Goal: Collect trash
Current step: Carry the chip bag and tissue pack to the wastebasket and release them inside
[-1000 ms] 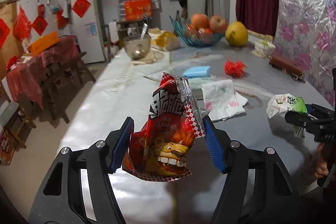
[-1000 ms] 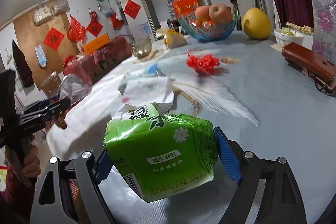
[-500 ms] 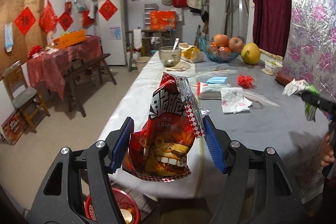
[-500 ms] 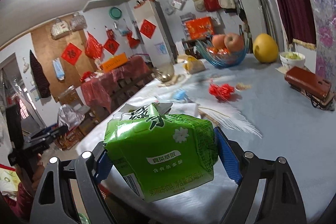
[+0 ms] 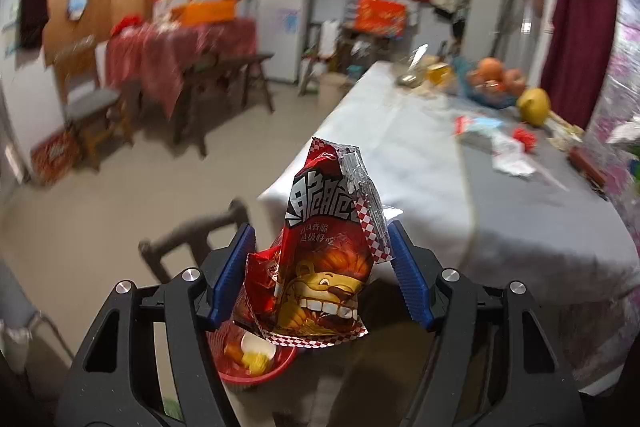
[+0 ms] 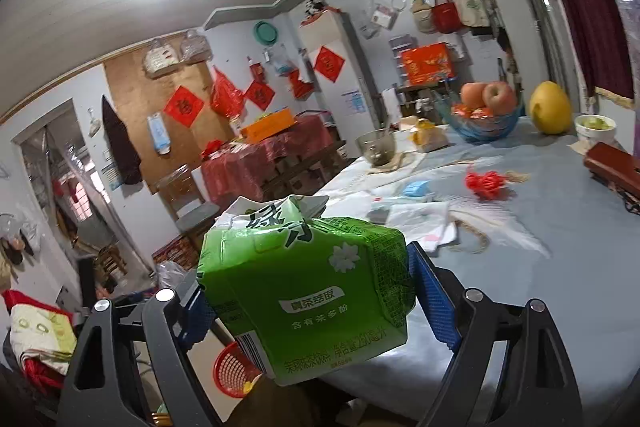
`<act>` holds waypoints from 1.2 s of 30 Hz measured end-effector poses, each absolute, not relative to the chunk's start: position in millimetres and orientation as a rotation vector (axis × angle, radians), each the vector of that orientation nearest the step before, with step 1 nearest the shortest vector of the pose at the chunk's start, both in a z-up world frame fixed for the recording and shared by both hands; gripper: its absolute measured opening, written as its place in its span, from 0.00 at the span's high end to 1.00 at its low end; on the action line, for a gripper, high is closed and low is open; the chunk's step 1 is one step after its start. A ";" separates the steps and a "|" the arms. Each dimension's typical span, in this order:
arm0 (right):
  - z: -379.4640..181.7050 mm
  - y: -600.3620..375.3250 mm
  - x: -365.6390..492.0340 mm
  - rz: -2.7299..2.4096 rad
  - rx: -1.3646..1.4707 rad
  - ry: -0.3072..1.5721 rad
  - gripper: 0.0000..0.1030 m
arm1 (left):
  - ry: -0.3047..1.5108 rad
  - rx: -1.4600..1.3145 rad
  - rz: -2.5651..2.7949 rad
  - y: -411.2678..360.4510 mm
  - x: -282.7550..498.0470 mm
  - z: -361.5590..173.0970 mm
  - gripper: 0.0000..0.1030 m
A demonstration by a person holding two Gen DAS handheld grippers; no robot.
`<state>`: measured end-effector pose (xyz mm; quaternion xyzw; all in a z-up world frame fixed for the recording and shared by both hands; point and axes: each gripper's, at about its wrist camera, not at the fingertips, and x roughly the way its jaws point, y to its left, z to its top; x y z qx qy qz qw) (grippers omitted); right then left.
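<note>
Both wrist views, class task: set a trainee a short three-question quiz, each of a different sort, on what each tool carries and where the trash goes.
1. True or false: the left tool carries a green drink carton.
2. Which does the right tool hold? A) a red snack bag B) a green drink carton C) a yellow pomelo
3. Fill in: below the red snack bag, on the floor by the table, stands a red ____ with scraps in it.

Key: 1 false, it carries the red snack bag; 2 B; 3 basket.
</note>
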<state>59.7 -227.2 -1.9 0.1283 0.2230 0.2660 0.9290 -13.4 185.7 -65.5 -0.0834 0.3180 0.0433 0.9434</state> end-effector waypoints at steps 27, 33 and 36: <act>-49.3 -40.2 108.5 0.793 0.094 0.720 0.18 | 1.050 -0.532 0.279 296.3 15.5 -213.1 0.14; -64.6 -16.7 118.0 0.821 0.084 0.774 0.18 | 1.074 -0.537 0.322 298.9 15.0 -217.0 0.09; -72.7 -5.1 119.8 0.838 0.073 0.800 0.18 | 1.068 -0.485 0.411 301.8 14.4 -215.1 0.09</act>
